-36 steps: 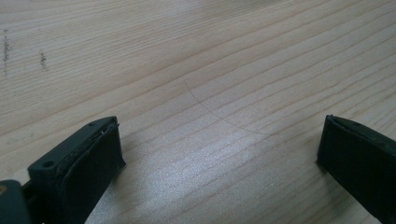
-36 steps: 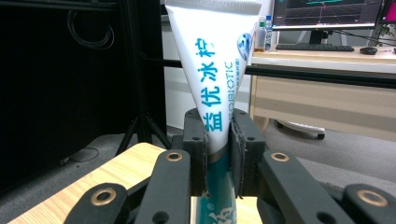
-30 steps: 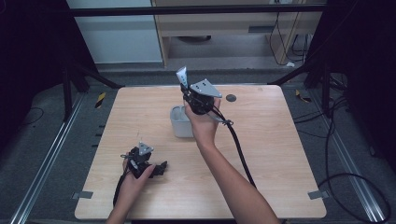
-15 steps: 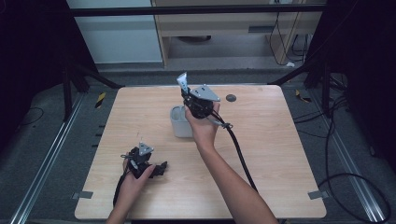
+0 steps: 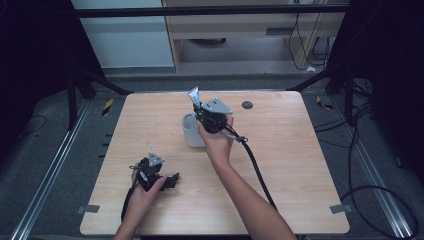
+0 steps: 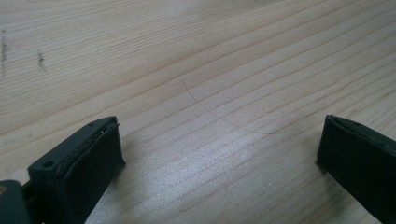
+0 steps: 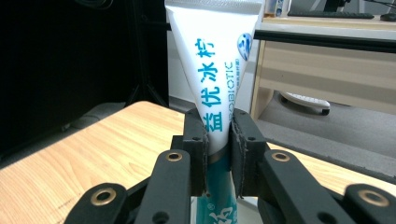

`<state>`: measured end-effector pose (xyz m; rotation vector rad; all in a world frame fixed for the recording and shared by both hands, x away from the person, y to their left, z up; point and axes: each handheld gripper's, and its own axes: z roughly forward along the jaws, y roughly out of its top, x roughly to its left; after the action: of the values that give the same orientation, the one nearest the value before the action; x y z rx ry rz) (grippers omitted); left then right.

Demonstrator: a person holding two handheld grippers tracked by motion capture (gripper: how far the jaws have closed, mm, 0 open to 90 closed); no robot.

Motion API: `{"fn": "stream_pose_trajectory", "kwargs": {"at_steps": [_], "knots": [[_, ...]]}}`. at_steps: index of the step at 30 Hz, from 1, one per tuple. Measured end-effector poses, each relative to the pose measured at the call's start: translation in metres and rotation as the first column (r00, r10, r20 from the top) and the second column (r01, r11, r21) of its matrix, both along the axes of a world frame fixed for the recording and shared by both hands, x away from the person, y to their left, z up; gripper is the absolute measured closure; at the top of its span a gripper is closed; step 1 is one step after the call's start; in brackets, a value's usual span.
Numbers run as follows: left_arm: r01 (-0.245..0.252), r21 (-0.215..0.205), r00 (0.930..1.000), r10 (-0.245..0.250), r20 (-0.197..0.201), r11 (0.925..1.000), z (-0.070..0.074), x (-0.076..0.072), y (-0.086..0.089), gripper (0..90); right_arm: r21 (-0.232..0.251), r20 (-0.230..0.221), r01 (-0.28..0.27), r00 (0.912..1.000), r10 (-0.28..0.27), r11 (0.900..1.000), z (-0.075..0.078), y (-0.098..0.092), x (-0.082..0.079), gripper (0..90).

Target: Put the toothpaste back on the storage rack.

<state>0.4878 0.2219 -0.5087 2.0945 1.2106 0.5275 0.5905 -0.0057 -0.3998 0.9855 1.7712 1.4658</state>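
The right gripper clamps an upright toothpaste tube between its pads, just above a grey cup mid-table. The left gripper rests wide open on the wooden table, well apart.

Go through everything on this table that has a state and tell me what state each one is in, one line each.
White and teal toothpaste tube: upright, flat crimped end up, clamped between the jaws, above the cup.
Pale grey plastic cup: standing upright on the table, open top.
Right gripper: shut on the tube, held over the cup.
Left gripper: open, nothing between its jaws, resting low over the bare wood.
Light wooden table: level.
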Motion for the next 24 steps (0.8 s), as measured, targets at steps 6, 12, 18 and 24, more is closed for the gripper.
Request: {"fn": "stream_pose_trajectory", "kwargs": {"at_steps": [6, 12, 18, 24], "knots": [[0.000, 0.000, 1.0000, 0.000, 0.000, 1.0000, 0.000, 0.000, 0.000, 0.0, -0.019, -0.009, -0.007, 0.9999, 0.006, 1.000, -0.003, 0.001, 0.001, 78.1], [0.000, 0.000, 1.0000, 0.000, 0.000, 1.0000, 0.000, 0.000, 0.000, 0.0, -0.051, -0.034, -0.004, 0.9994, 0.003, 0.999, -0.009, 0.003, 0.003, 78.2], [0.000, 0.000, 1.0000, 0.000, 0.000, 1.0000, 0.000, 0.000, 0.000, 0.0, -0.071, -0.056, -0.004, 0.9984, 0.000, 0.997, -0.013, 0.003, 0.004, 78.0], [0.000, 0.000, 1.0000, 0.000, 0.000, 1.0000, 0.000, 0.000, 0.000, 0.0, -0.089, -0.080, -0.005, 0.9968, -0.003, 0.996, -0.015, 0.003, 0.005, 78.0]]}}
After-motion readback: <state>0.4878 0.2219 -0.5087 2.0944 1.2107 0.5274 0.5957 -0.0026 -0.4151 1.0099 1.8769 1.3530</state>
